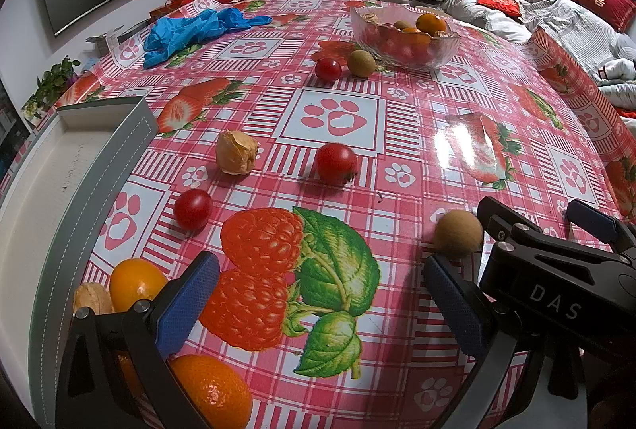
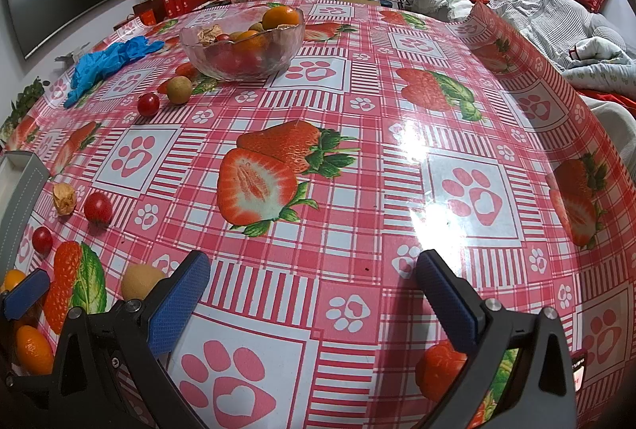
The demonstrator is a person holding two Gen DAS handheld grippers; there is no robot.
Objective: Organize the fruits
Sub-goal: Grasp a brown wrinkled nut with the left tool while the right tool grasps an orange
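Left wrist view shows your left tool (image 1: 322, 294) with its fingers apart and nothing between them, hovering low over the near edge of the desk (image 1: 397, 134). Your right tool (image 2: 314, 290) is likewise spread and empty, over a bare stretch of checked cloth.

Loose fruit lies all round you: a brown longan (image 1: 457, 233) just beyond your left tool's right finger, a red tomato (image 1: 336, 162) ahead at centre, a smaller cherry tomato (image 1: 192, 208) to its left, and a papery husked fruit (image 1: 235, 152) beside the grey tray (image 1: 119, 150). Two oranges, one (image 1: 137, 284) by the left finger and one (image 1: 214, 391) nearer the lens, sit partly behind that finger. The glass bowl (image 1: 405, 35), already part filled, stands at the far side with another tomato (image 1: 328, 70) and a greenish longan (image 1: 361, 63) just before it.

The longan looks like your nearest pick. Swing the left tool slightly right so the fruit sits midway between the pads, come down until the pads straddle its widest part, then squeeze gently; round, smooth fruit will likely roll away if one pad touches first. Mind the right tool close alongside.
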